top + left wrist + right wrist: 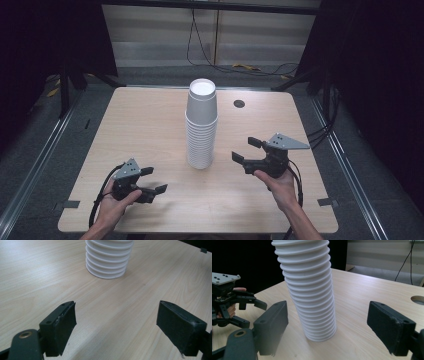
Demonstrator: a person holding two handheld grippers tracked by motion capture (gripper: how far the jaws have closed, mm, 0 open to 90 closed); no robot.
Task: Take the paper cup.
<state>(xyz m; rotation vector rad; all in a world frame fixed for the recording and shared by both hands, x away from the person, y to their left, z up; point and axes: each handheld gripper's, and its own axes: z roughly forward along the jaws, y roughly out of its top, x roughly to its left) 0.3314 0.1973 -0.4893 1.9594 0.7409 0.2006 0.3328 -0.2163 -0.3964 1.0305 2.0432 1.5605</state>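
One tall stack of white paper cups [202,125] was seen upright mid-counter [150,125], untouched between two hand-held grippers, left hand-held gripper [152,181] and right hand-held gripper [246,149] both spread wide.

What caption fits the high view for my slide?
Two open grippers, left gripper and right gripper, flank a stack of white paper cups on a wooden table.

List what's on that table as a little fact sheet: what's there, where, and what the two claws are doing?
Main thing: stack of white paper cups, upside down, upright
Place: middle of the wooden table
Left claw: open, holds nothing, near the table's front edge, apart from the stack
Right claw: open, holds nothing, aimed at the stack, not touching
Other: round hole in the tabletop behind the stack
Hands: one on each claw
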